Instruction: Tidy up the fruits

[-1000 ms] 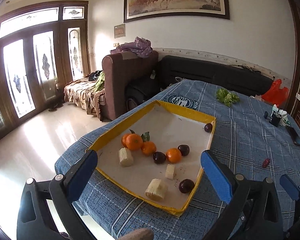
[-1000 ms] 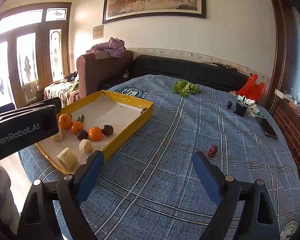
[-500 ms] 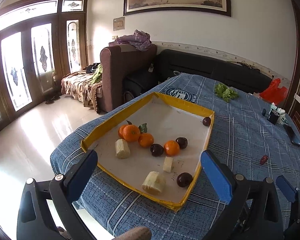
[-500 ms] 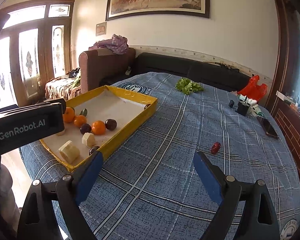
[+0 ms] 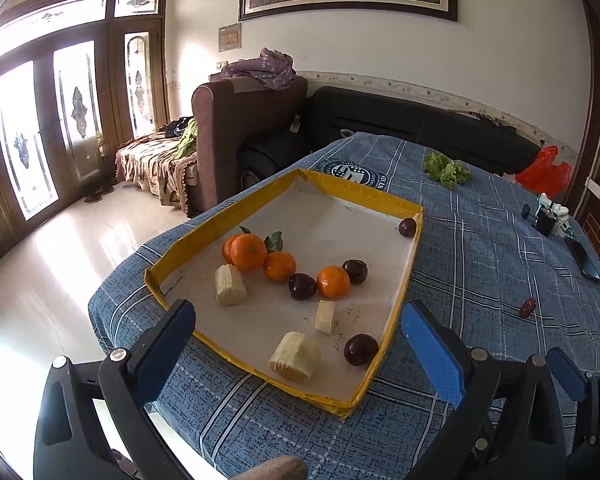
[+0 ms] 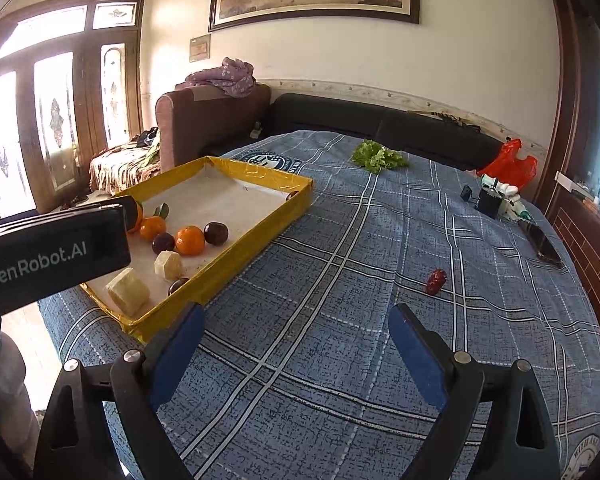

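Observation:
A yellow-rimmed tray [image 5: 358,190] lies on the blue checked tablecloth [image 5: 480,264]. It holds several oranges [image 5: 249,251], several dark plums [image 5: 302,286] and three pale cut chunks [image 5: 294,356]. My left gripper [image 5: 300,340] is open and empty, hovering before the tray's near edge. In the right wrist view the tray [image 6: 260,176] is at the left and a small red fruit [image 6: 436,281] lies loose on the cloth. My right gripper [image 6: 296,354] is open and empty above the cloth, right of the tray. The left gripper's body [image 6: 52,256] hides part of the tray.
A lettuce bunch [image 6: 378,157] lies at the table's far side. A red bag [image 6: 510,166], small gadgets [image 6: 496,198] and a dark phone [image 6: 544,246] sit at the right edge. Sofas [image 5: 400,124] stand behind the table; the floor [image 5: 60,248] drops off at the left.
Both grippers have pulled back and risen a little, so the tray and table appear slightly farther off. Both stay open. No fruit has moved.

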A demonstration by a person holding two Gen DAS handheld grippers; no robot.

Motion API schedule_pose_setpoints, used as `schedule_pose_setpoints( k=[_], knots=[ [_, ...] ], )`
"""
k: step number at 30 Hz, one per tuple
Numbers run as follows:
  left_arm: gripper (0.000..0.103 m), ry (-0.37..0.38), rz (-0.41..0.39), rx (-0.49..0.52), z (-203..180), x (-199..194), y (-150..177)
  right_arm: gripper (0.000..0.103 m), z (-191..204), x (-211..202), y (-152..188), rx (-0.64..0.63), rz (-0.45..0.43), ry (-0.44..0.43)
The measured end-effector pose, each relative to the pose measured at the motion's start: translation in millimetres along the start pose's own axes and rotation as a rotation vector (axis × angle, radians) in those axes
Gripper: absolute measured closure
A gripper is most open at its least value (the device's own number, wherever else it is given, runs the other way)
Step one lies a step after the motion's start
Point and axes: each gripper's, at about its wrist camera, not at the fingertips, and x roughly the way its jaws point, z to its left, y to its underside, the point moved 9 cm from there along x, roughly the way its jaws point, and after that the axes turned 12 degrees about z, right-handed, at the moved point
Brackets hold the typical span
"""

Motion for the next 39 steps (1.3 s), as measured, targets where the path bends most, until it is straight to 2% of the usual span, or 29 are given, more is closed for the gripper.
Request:
schedule_pose_setpoints(
  k=[13,39],
  knots=[
    [0.000,0.008,0.041,0.002,-2.1,10.0,4.5,0.007,4.4,3.3,0.6,-0.013,0.005,-0.002],
    [0.000,0.022,0.042,-0.093,24.0,10.4,2.4,0.006,28.2,6.2,-7.2,-0.089,0.013,-0.001]
  ],
)
